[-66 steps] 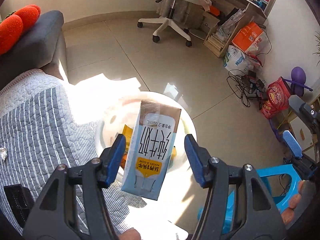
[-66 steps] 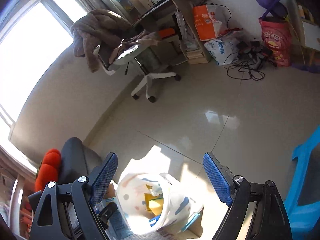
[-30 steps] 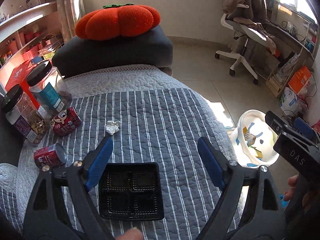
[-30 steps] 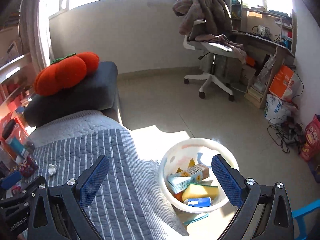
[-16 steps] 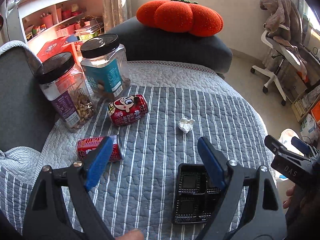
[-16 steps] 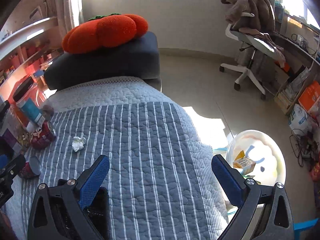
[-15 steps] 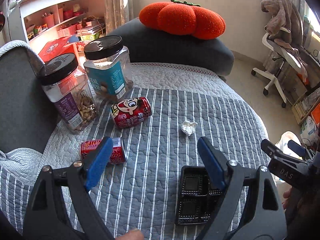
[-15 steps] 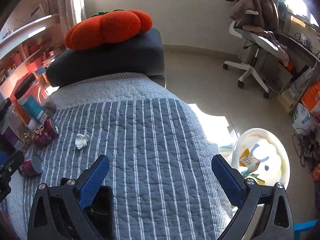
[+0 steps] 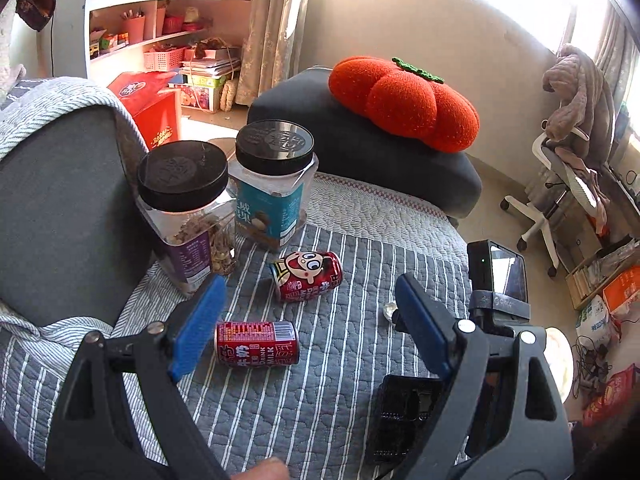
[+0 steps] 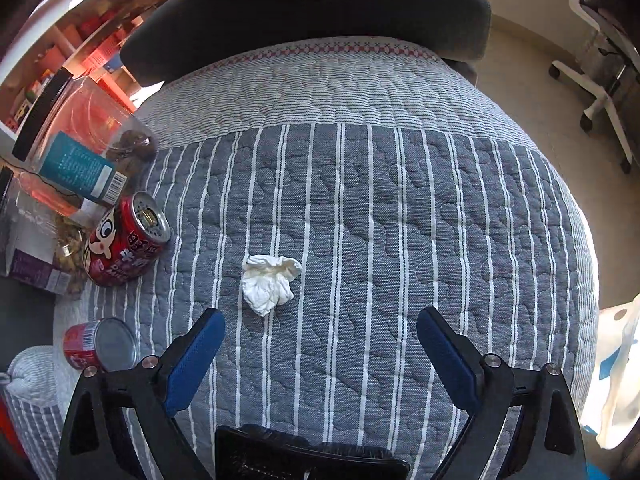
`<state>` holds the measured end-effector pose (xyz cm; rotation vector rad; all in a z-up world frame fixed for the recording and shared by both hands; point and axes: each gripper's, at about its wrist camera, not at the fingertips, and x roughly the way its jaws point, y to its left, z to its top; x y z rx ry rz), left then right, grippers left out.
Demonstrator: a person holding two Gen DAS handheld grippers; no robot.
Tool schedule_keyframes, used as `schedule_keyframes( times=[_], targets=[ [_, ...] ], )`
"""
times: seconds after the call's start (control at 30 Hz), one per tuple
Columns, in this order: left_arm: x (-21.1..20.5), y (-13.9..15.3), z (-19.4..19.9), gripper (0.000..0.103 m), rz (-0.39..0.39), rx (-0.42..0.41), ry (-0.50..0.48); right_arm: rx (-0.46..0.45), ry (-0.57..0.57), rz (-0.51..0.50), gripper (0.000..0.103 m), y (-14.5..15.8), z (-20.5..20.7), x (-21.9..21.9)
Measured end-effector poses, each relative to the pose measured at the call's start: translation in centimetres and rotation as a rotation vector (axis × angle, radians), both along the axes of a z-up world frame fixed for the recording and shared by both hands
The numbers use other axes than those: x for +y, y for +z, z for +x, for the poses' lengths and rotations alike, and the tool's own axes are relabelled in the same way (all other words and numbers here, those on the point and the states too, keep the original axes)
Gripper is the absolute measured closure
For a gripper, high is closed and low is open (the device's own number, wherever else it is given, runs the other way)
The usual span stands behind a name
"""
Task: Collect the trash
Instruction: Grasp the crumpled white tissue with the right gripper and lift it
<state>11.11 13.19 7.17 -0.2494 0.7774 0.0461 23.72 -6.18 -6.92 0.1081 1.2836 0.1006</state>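
R gripper [image 10: 320,354] is seen tipped down over the striped quilt [image 10: 400,220], jaws wide but closing a little, nothing between them. A sec ago the white bin and floor were framed by it; now only the quilt is. The crumpled tissue [image 10: 271,279] is found just beyond the L pad, slightly L of centre, untouched. It's a lump with no clear long axis. Bare quilt is left open to the R and far side up to the dark armrest [image 10: 312,12]; the quilt's R edge drops to the floor.

L gripper [image 9: 308,330] is held wide, empty, over the near can [image 9: 257,344], which lies on its side, long axis L-R. Vs a sec ago, the black tray [image 9: 404,412] has been shifted from between the jaws to behind the R finger. A 2nd can [image 9: 307,276] lies farther off, also on its side, 2 jars [image 9: 188,216] at far L.
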Motion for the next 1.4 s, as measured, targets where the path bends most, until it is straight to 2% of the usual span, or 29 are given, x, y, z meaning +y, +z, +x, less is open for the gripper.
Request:
schedule_keyframes(
  times=[0.1, 0.2, 0.3, 0.37, 0.5, 0.6, 0.73, 0.87, 0.93, 1.1, 1.2, 1.27, 1.3, 1.33, 1.4],
  targets=[
    [0.9, -0.3, 0.4, 0.016, -0.019, 0.023, 0.014, 0.027, 0.016, -0.012, 0.018, -1.1, 1.3, 1.6],
    [1.2, -0.6, 0.6, 0.016, -0.024, 0.040, 0.020, 0.070, 0.021, -0.026, 0.037, -2.7, 2.3, 2.8],
    [1.4, -0.9, 0.9, 0.016, -0.014, 0.058, 0.011, 0.043, 0.030, -0.062, 0.047, -3.1, 2.2, 3.4],
    [1.2, -1.2, 1.1, 0.016, 0.001, 0.075, -0.003, 0.021, 0.036, -0.054, 0.072, -2.9, 2.1, 3.6],
    [0.4, -2.1, 1.7, 0.016, 0.047, 0.127, -0.034, -0.030, 0.023, -0.028, 0.074, -1.7, 1.7, 2.6],
    [0.0, -2.7, 2.0, 0.016, 0.119, 0.172, -0.060, -0.084, 0.019, 0.009, 0.074, 0.0, 0.4, 1.1],
    [-1.4, -4.5, 2.1, 0.016, 0.324, 0.257, -0.159, -0.128, 0.033, 0.040, 0.074, 1.9, -2.7, -1.1],
    [-3.2, -7.9, 1.7, 0.016, 0.589, 0.342, -0.308, -0.155, 0.050, 0.086, 0.074, 3.9, -6.6, -3.4],
    [-3.7, -9.5, 1.7, 0.016, 0.663, 0.369, -0.356, -0.174, 0.045, 0.116, 0.074, 5.0, -8.3, -4.4],
    [-4.7, -11.9, 2.1, 0.016, 0.781, 0.361, -0.404, -0.203, -0.001, 0.207, 0.074, 6.3, -11.7, -7.5],
    [-5.2, -13.2, 2.7, 0.016, 0.804, 0.388, -0.416, -0.198, -0.022, 0.242, 0.073, 5.9, -12.3, -8.1],
    [-5.0, -13.5, 2.9, 0.023, 0.792, 0.399, -0.419, -0.200, -0.028, 0.230, 0.073, 5.7, -12.5, -8.6],
    [-4.9, -13.5, 2.9, 0.042, 0.762, 0.411, -0.422, -0.205, -0.031, 0.224, 0.073, 5.7, -12.7, -8.9],
    [-4.6, -13.3, 2.9, 0.050, 0.746, 0.416, -0.407, -0.208, -0.036, 0.224, 0.073, 5.6, -12.8, -9.2],
    [-4.0, -12.6, 2.9, 0.059, 0.702, 0.408, -0.377, -0.210, -0.049, 0.237, 0.073, 5.5, -12.8, -9.8]
  ],
)
